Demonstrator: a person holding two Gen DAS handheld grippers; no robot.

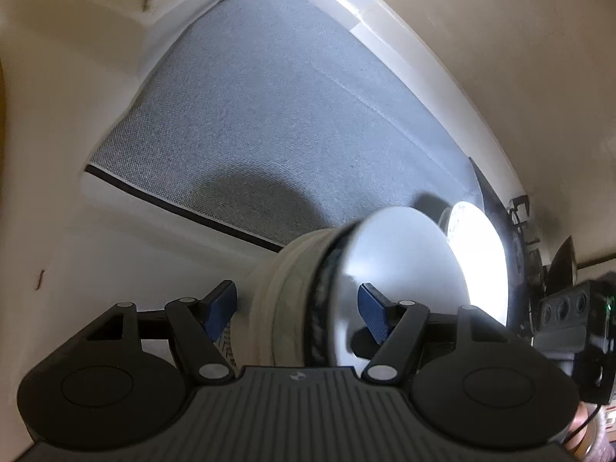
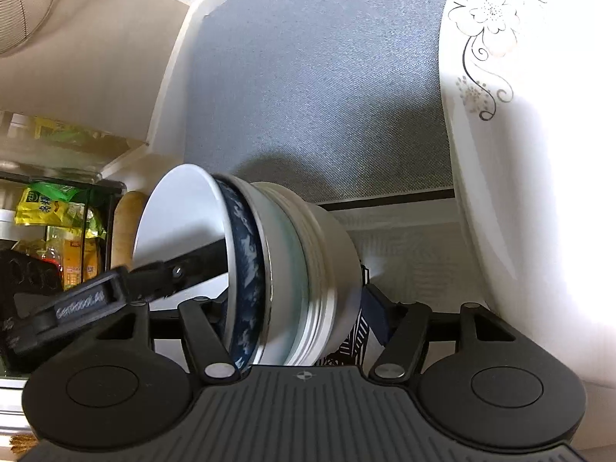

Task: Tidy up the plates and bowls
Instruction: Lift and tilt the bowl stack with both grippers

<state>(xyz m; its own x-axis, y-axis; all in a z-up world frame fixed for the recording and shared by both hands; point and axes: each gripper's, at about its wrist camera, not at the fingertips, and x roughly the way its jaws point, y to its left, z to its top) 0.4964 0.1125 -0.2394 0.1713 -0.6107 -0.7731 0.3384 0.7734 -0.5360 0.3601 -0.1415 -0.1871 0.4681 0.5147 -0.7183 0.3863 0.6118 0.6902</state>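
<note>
Grey mat (image 1: 269, 115), wire basket (image 2: 23, 4), food packets (image 2: 57, 208)

— What do I have in front of me?
— A stack of nested bowls (image 2: 269, 269) tipped on its side: white inside, a dark blue patterned rim, pale ribbed outer bowls.
— And the plate?
— I see a white plate (image 2: 519, 154) with a black flower pattern at the right, over the grey mat.
</note>
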